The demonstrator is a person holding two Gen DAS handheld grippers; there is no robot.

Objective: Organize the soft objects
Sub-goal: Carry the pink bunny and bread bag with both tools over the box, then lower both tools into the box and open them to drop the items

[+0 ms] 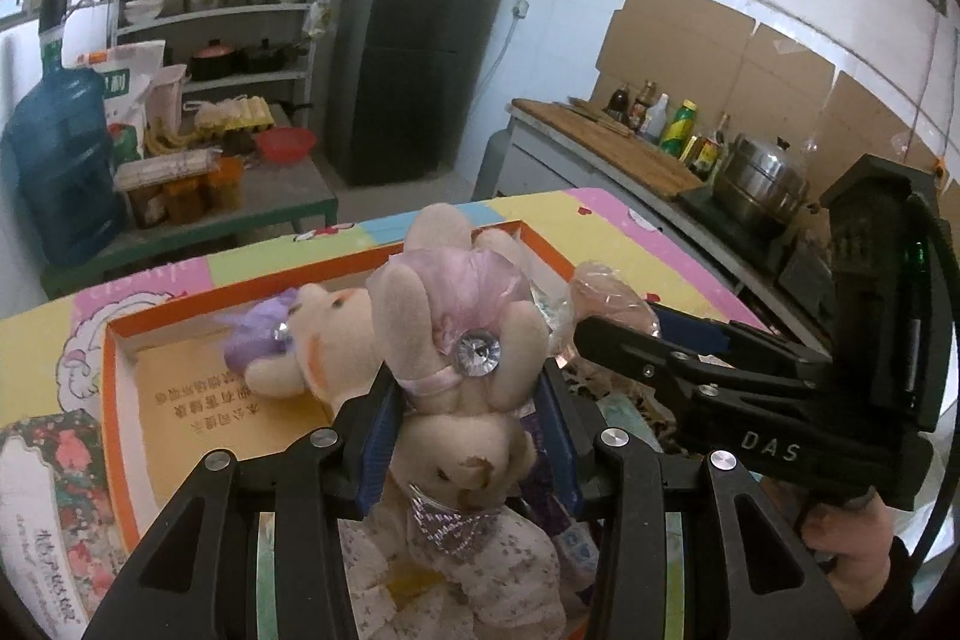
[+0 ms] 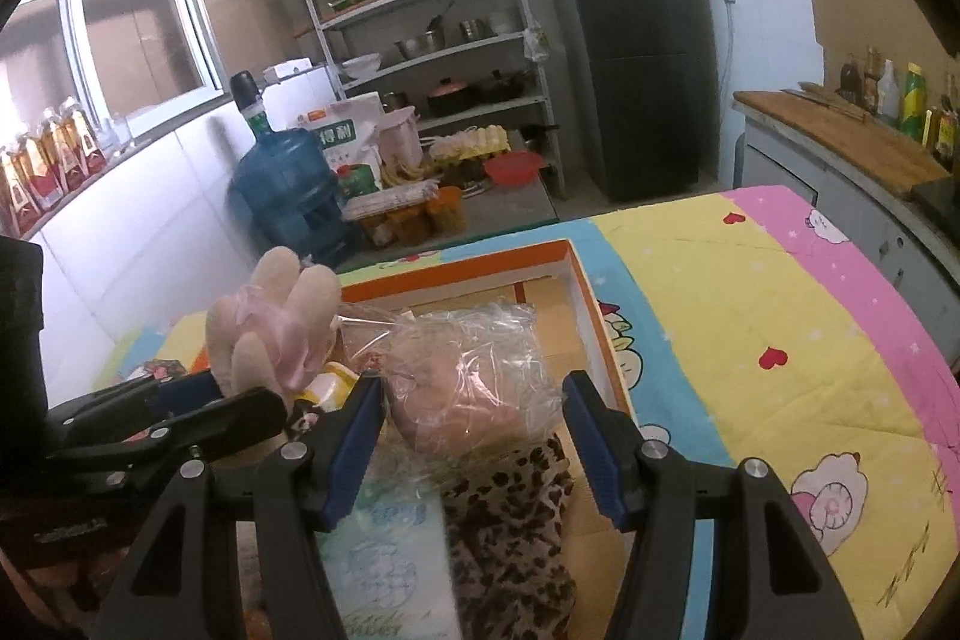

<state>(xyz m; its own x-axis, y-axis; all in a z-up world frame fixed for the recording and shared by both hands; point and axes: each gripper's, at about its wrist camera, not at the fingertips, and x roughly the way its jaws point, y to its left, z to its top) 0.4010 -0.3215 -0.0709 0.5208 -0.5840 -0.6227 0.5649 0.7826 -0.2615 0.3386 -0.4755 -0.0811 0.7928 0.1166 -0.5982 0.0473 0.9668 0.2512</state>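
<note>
The left claw [image 1: 468, 400] points forward and downward over the orange-rimmed box [image 1: 312, 274], its blue-padded fingers [image 1: 375, 436] pressed against either side of a cream plush rabbit [image 1: 462, 382]. The rabbit hangs upside down between the pads: its face and patterned dress are near the camera, and its long ears, tied with a pink gauze bow and a clear gem, stick up over the box. A second plush rabbit [image 1: 300, 340] with a purple bow lies on its side inside the box, apart from the held one.

The right claw [image 2: 474, 418] is angled downward too, level with the left claw and just to its right. Its fingers [image 2: 585, 436] stand at a middling spread on either side of a pinkish soft toy wrapped in clear plastic [image 2: 468, 376]. Whether the pads actually press the wrap I cannot tell; a gap shows on the right side. Below it lie a leopard-print cloth [image 2: 510, 532] and a pale green packet [image 2: 384, 538].

In the left wrist view, a hand [image 1: 852, 550] grips the right claw's handle from underneath, with a dark sleeve at the wrist. The box sits on a counter covered by a pastel cartoon-print cloth [image 2: 750, 316].
</note>
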